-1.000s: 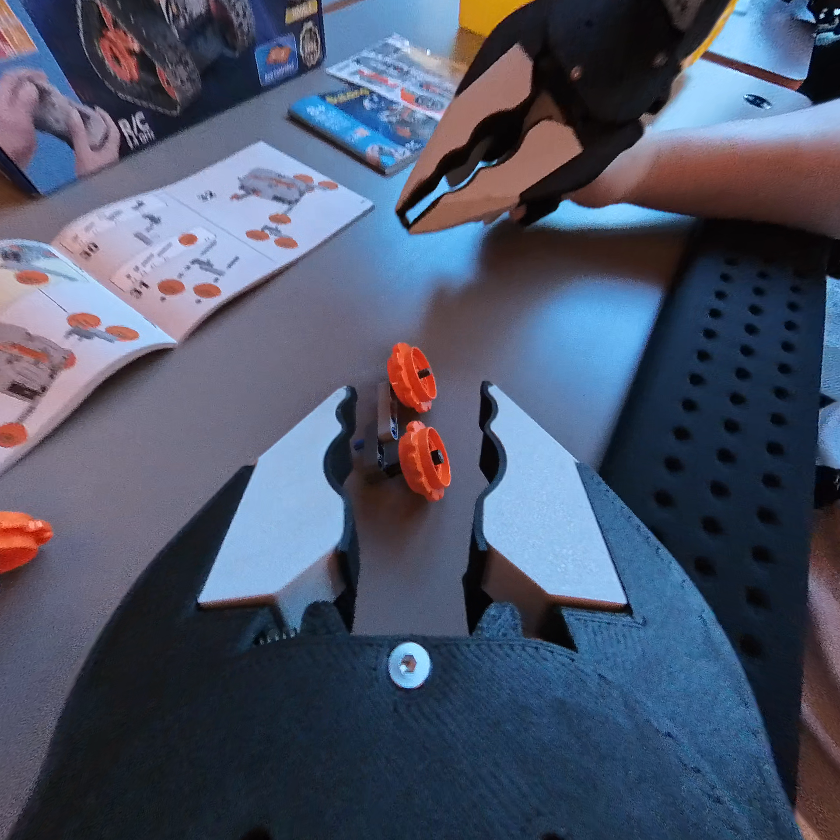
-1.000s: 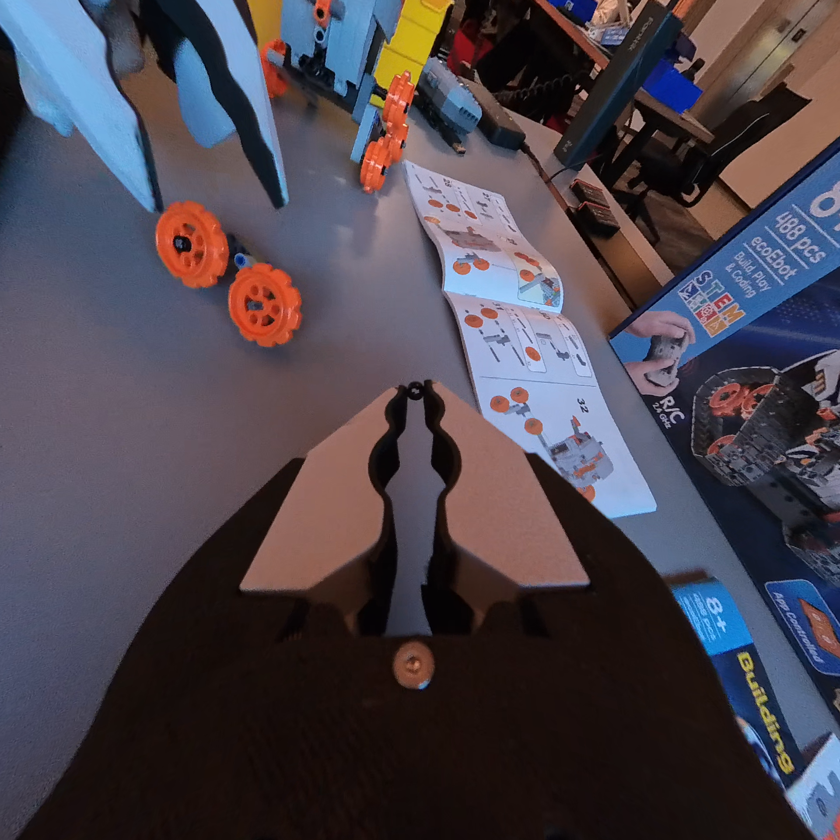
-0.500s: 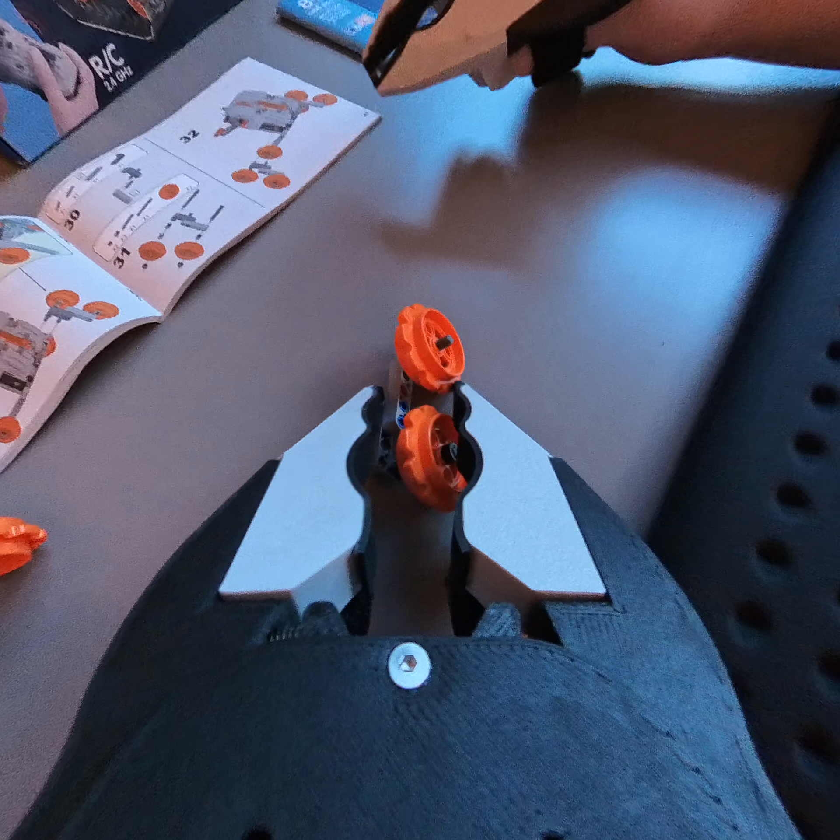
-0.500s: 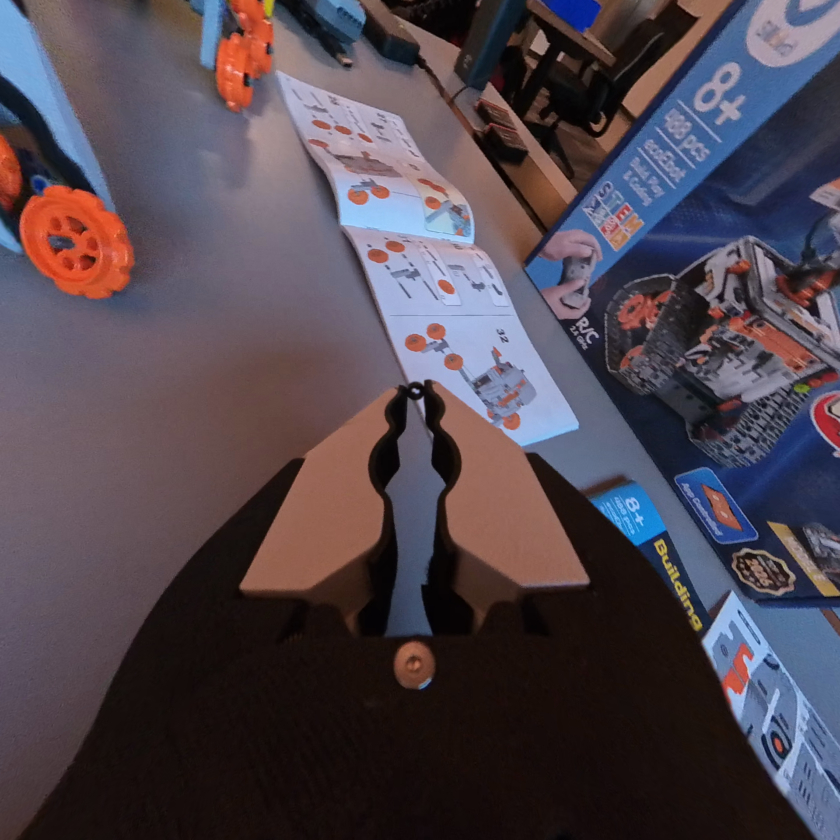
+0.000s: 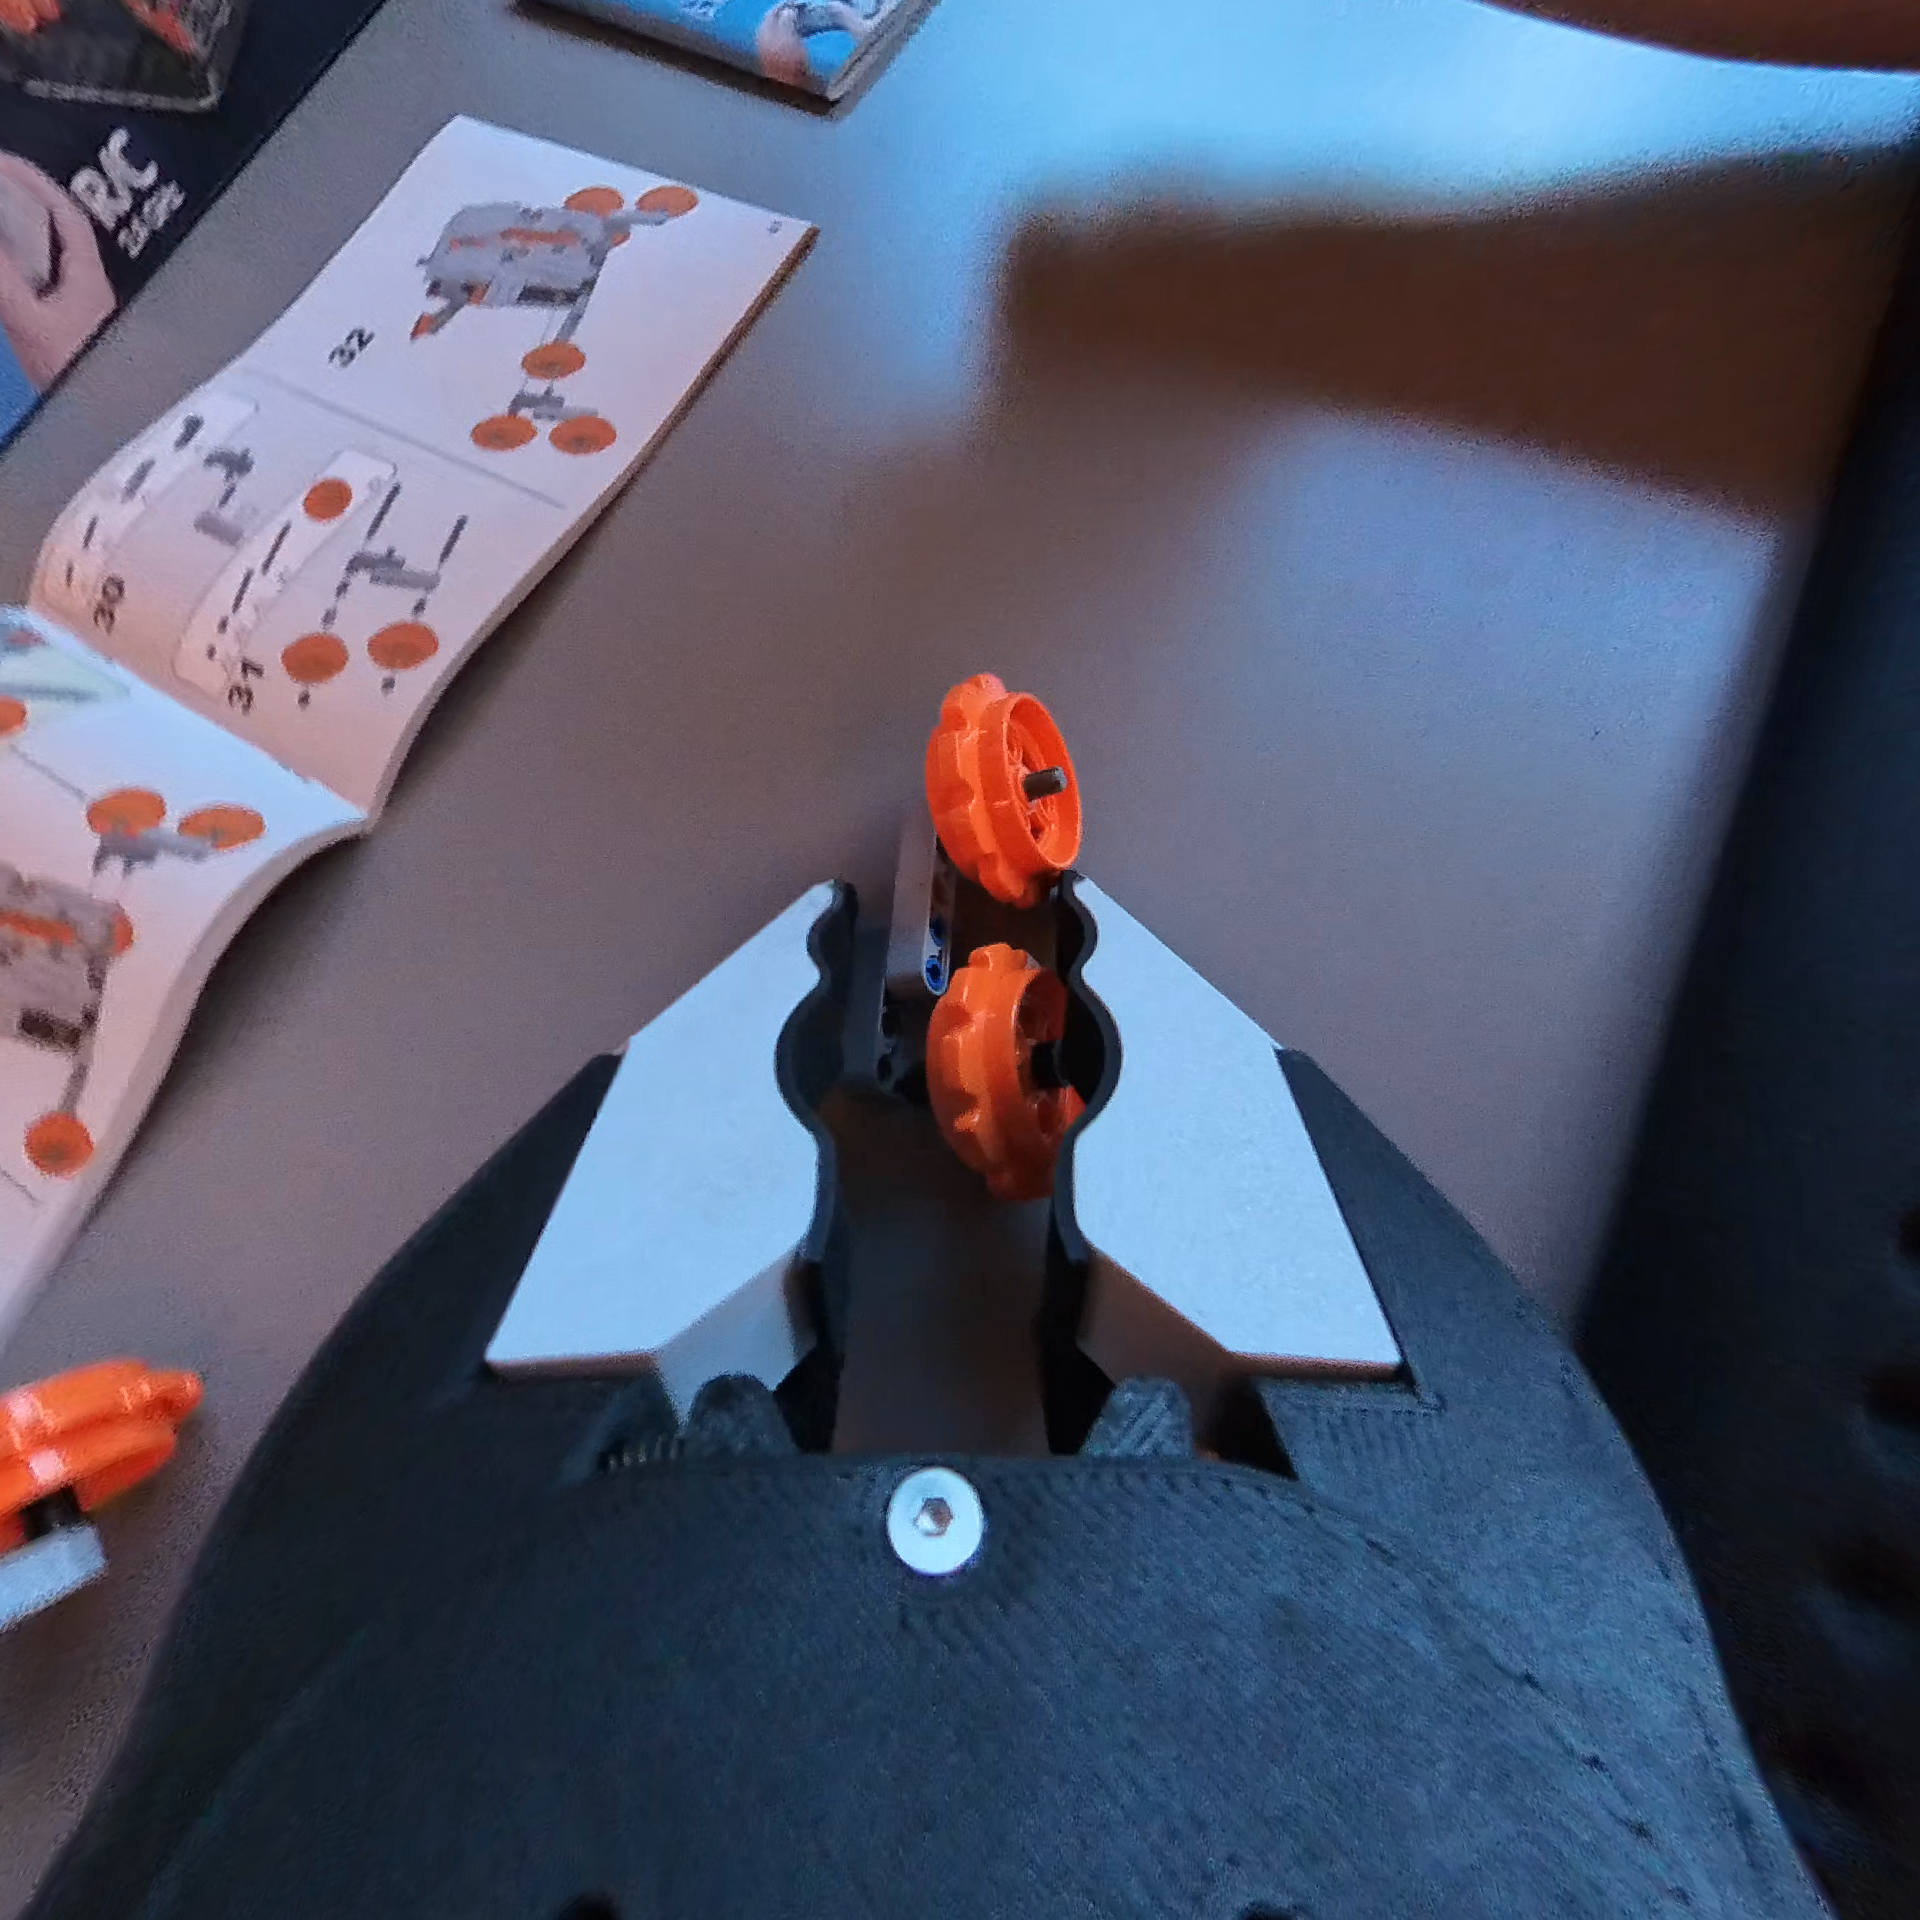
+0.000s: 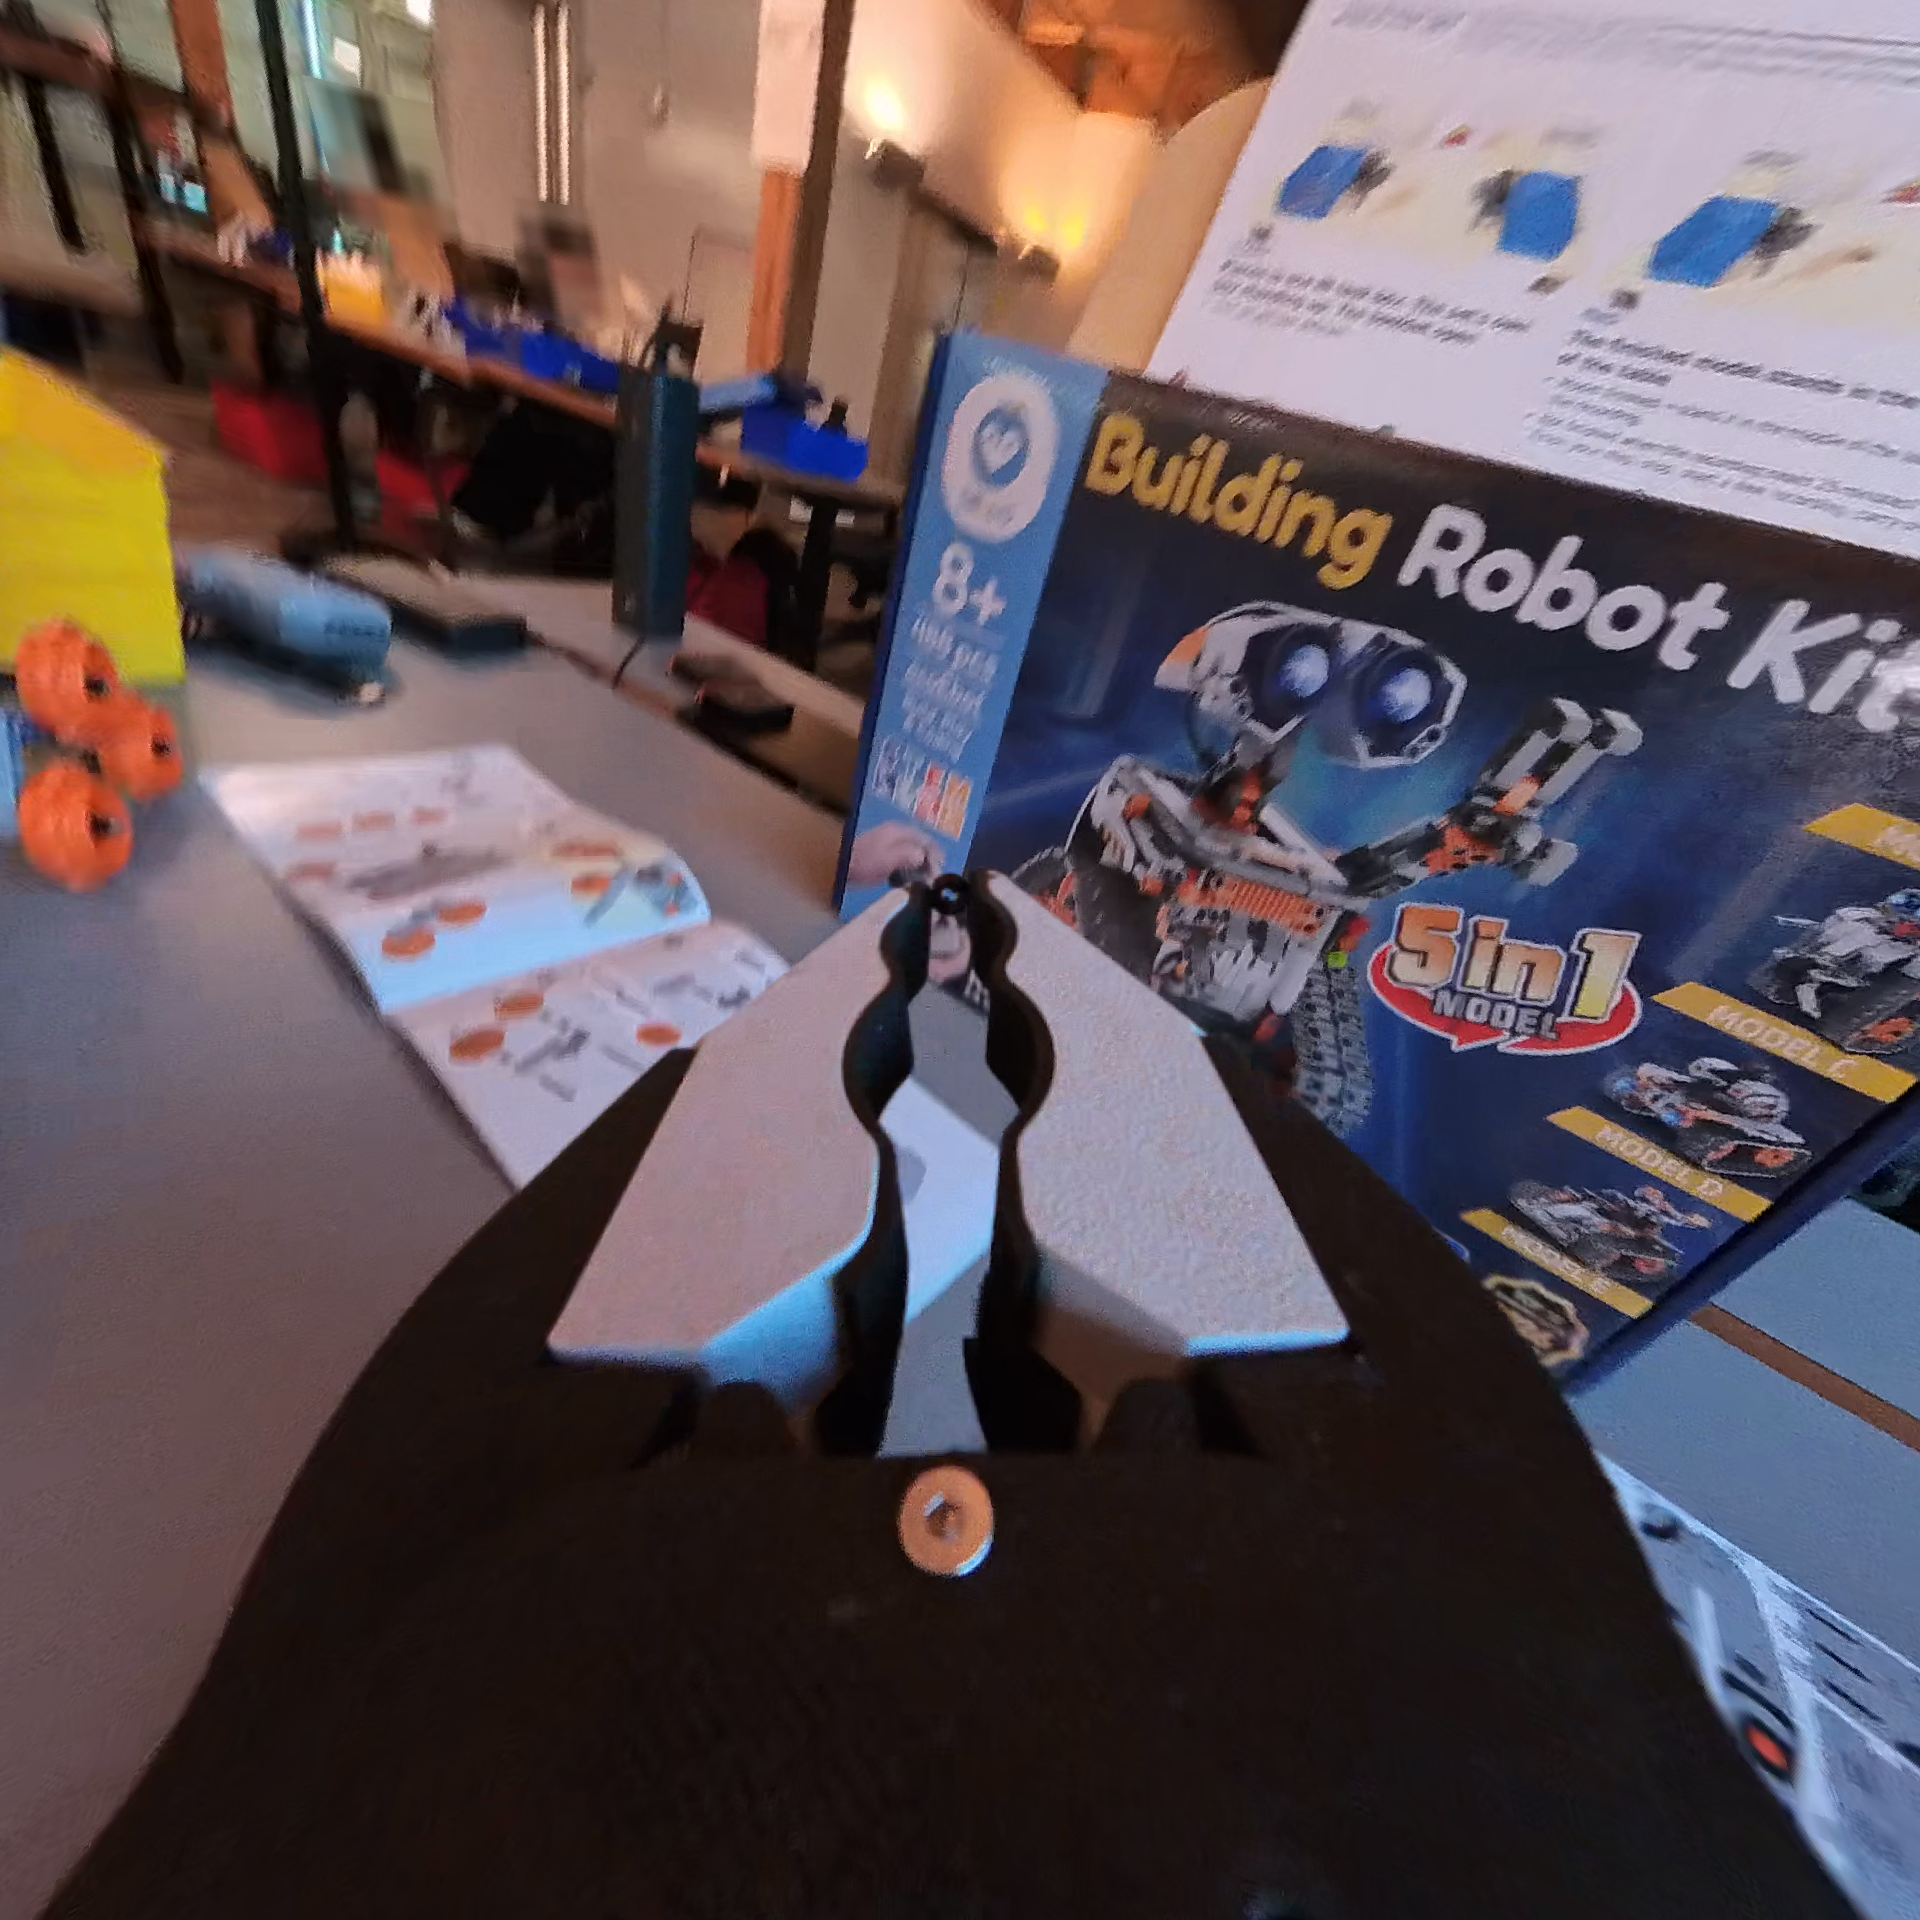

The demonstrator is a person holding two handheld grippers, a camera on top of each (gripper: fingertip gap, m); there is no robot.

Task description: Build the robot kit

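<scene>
My left gripper [image 5: 951, 904] is shut on a small wheel assembly: a grey beam [image 5: 920, 914] with two orange wheels. The near wheel [image 5: 992, 1070] sits between the jaws and the far wheel [image 5: 1003, 790] sticks out past the tips, over the grey table [image 5: 1299, 675]. My right gripper [image 6: 948, 896] is shut on a small black piece [image 6: 948, 889] pinched at its very tips. It is held above the table and points at a blue robot-kit box [image 6: 1455, 831]. The right wrist view is blurred.
An open instruction booklet [image 5: 416, 468] [image 6: 488, 894] lies left of the left gripper. Another orange wheel part [image 5: 83, 1434] lies at the lower left. A black perforated surface [image 5: 1818, 1039] borders the table's right. Orange wheels [image 6: 83, 758], a yellow block [image 6: 73, 520] and a grey part [image 6: 281, 623] are far left. Tip to tip, the grippers are about 25 centimeters apart. The yellow block [image 6: 73, 520] is about 30 centimeters from my left fingertips.
My left gripper closed on the wheel assembly and holds it. My right gripper, still shut on the black piece, swung up and away from the wheels toward the box.
</scene>
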